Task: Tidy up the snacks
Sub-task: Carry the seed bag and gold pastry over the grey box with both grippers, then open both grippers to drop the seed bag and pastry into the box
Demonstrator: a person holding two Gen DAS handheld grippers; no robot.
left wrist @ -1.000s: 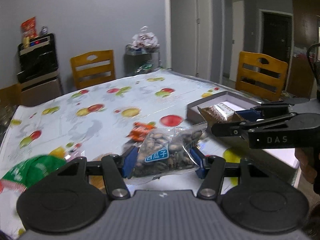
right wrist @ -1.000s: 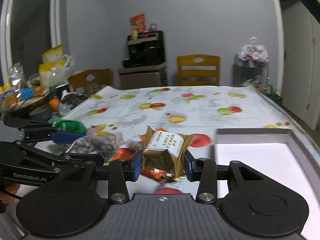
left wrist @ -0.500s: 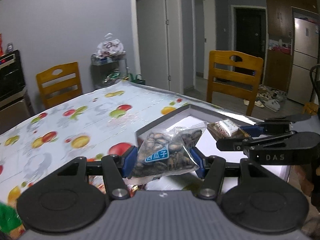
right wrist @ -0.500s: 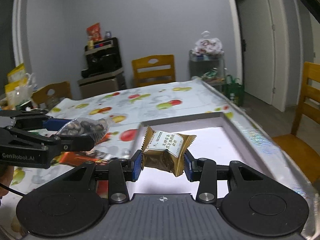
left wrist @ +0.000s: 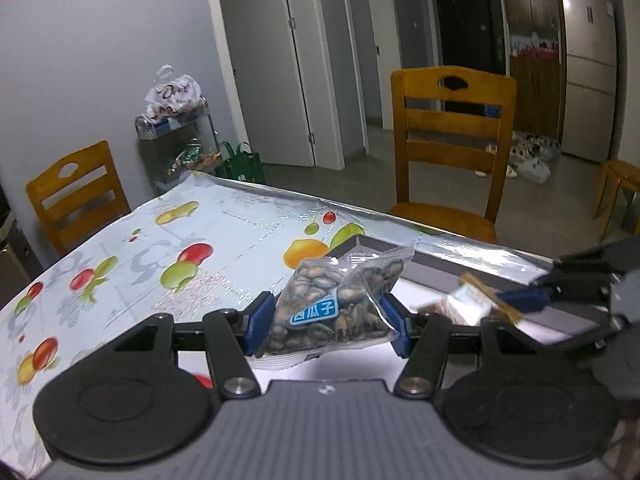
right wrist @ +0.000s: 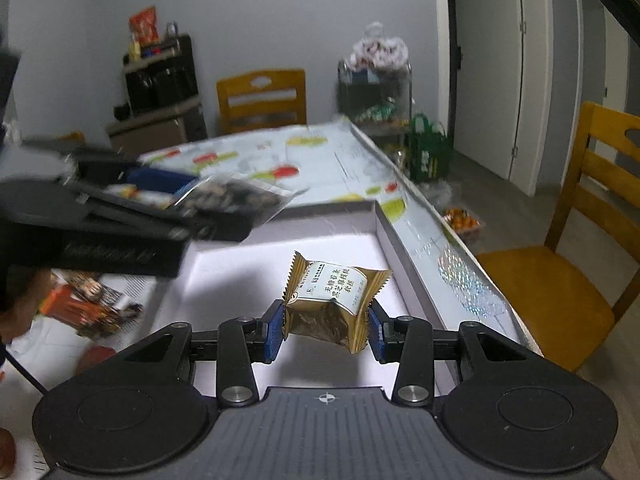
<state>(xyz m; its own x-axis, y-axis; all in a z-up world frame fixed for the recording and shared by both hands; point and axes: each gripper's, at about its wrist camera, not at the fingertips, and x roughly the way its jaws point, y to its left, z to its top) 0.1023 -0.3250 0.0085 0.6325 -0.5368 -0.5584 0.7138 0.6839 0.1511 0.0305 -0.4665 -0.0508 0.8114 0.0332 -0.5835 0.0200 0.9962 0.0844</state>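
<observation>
Left gripper pinching seed packet, right gripper clamping gold pastry, white box right below both.

We see the same build on both units. Left gripper: matte black linkage arms w/ blue pads at the jaw faces, one silver screw behind each jaw, a round black disc outboard of each arm, and a grey ribbed housing w/ a small crosshair mark centred behind the jaws. Right gripper: identical layout and colours. In the right wrist view, white lettering on the left unit's side is blurred, unreadable.
</observation>
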